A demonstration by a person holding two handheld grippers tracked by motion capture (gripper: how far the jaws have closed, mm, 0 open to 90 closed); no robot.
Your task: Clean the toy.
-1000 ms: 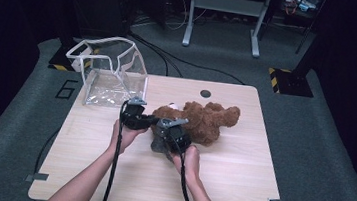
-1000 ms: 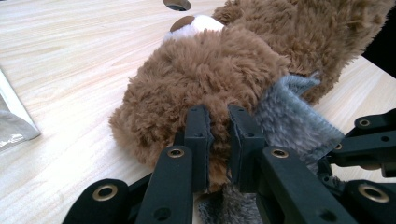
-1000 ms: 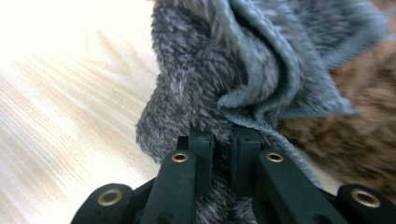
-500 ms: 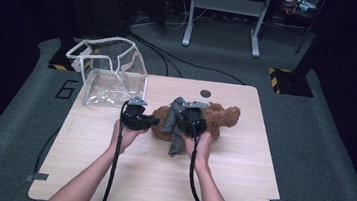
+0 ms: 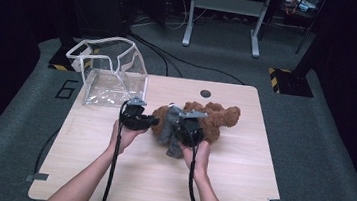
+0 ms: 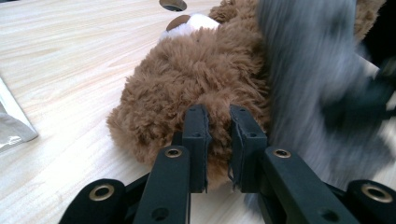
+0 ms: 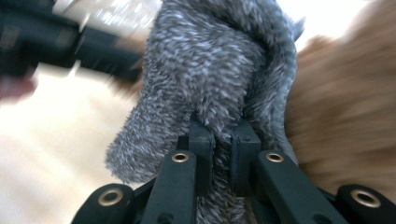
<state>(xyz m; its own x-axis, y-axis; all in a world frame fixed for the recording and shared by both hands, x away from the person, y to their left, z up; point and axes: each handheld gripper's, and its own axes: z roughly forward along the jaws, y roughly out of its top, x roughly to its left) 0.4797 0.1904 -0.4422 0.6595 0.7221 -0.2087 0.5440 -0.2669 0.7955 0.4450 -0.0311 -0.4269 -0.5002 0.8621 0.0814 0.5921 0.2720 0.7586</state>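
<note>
the brown plush bear lies on its side on the wooden table, and i have my left claw pinched nearly shut on a tuft of its fur, i judge to pin it down while the other hand works. right beside that claw, on its right in the left gripper view, hangs the grey fuzzy garment; my right claw is clamped almost closed on a fold of it, with the cloth bunched just ahead of the jaws and drooping below them, which reads to me as peeling it off the bear. the bear is shaggy and rounded with a white muzzle; the garment is short-piled and limp. well off beyond the left claw stands a clear, stiff plastic bag, mouth open, probably waiting for something.
</note>
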